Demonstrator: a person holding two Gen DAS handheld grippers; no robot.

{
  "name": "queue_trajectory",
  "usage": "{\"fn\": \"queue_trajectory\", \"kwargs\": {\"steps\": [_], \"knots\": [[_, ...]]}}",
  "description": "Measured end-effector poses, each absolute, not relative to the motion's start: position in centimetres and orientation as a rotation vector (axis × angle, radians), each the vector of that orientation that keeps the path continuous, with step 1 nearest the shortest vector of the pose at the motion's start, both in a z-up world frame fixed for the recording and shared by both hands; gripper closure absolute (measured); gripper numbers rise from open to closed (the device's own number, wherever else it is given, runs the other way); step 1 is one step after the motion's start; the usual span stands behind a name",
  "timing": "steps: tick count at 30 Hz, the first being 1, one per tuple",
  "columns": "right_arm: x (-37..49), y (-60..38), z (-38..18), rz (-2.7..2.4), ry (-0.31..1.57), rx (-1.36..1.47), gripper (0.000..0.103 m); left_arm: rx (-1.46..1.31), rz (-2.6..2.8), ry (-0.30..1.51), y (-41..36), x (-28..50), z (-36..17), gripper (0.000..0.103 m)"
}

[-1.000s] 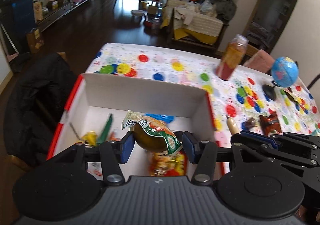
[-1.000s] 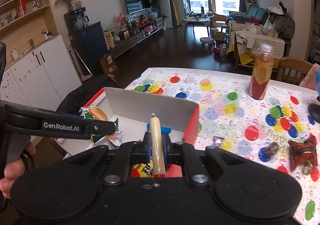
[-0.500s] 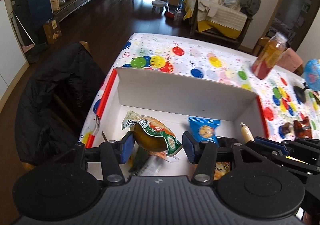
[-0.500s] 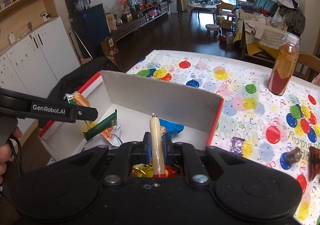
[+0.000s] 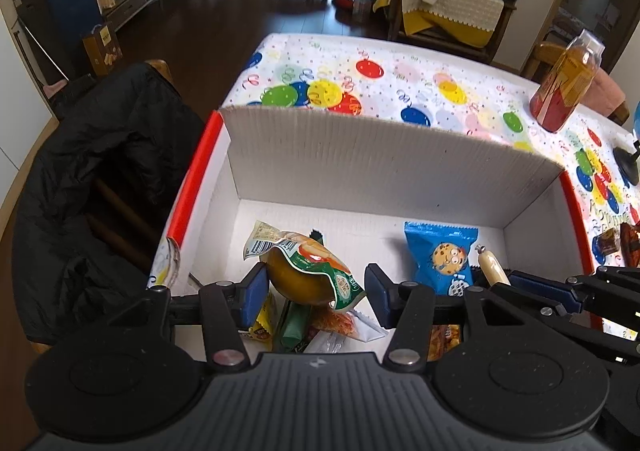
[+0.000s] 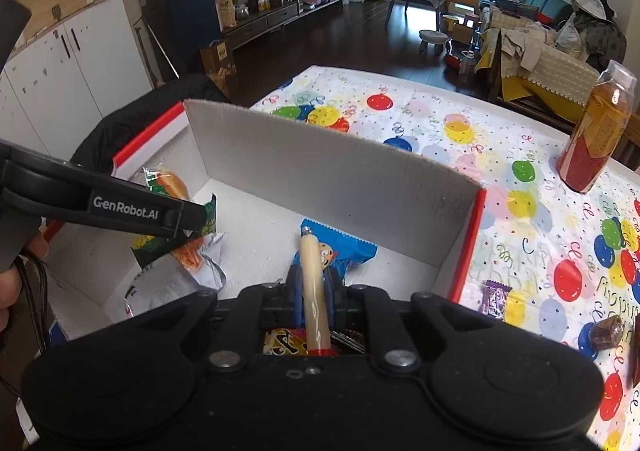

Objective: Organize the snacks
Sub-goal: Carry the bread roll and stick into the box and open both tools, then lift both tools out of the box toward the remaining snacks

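Sausage stick (image 6: 315,283) stands clamped between the right fingers (image 6: 297,291) — green snack packet (image 5: 310,271) pinched between the left fingers (image 5: 253,289).

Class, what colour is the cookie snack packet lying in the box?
Blue cookie packet, clearest in the left wrist view.

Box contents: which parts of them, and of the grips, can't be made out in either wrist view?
- Left wrist view: the left tongs hide the snacks under them; whether the far pad touches the green-wrapped snack is unclear.
- Right wrist view: the tongs' body covers the near floor of the box and the sausage stick base.
- Right edge cuts off the wrapped candy neighbours.
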State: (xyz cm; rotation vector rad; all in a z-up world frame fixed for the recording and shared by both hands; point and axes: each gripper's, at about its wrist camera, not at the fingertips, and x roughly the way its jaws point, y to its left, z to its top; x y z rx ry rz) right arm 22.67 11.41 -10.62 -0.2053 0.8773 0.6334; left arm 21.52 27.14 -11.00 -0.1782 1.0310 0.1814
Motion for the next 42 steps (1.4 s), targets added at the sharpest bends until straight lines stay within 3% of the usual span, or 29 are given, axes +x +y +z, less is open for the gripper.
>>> {"fn": "queue_trajectory", "kwargs": {"steps": [7,17,20,24,30,42], "knots": [[22.8,11.6,-11.6,0.635,0.91,-0.217,0.092,-0.149,0.17,1.062,26.5,21.8,-11.9,0.05],[22.0,11.3,-11.7,0.636,0.912,-0.212,0.08,-0.143,0.149,1.059,25.9,21.0,-11.9,0.047],[21.7,11.1,-11.3,0.64,0.904,-0.201,0.072,-0.142,0.14,1.038,25.7,20.5,-11.4,0.041],[21.1,10.5,-10.6,0.64,0.892,-0.176,0.051,-0.14,0.139,1.014,25.4,19.9,-10.6,0.032],[20.1,9.4,-9.4,0.63,0.863,-0.148,0.038,-0.155,0.134,0.977,25.3,18.5,-9.3,0.022],[17.8,6.0,-6.0,0.614,0.791,-0.078,0.019,-0.182,0.092,0.9,23.8,16.0,-5.9,0.014]]}}
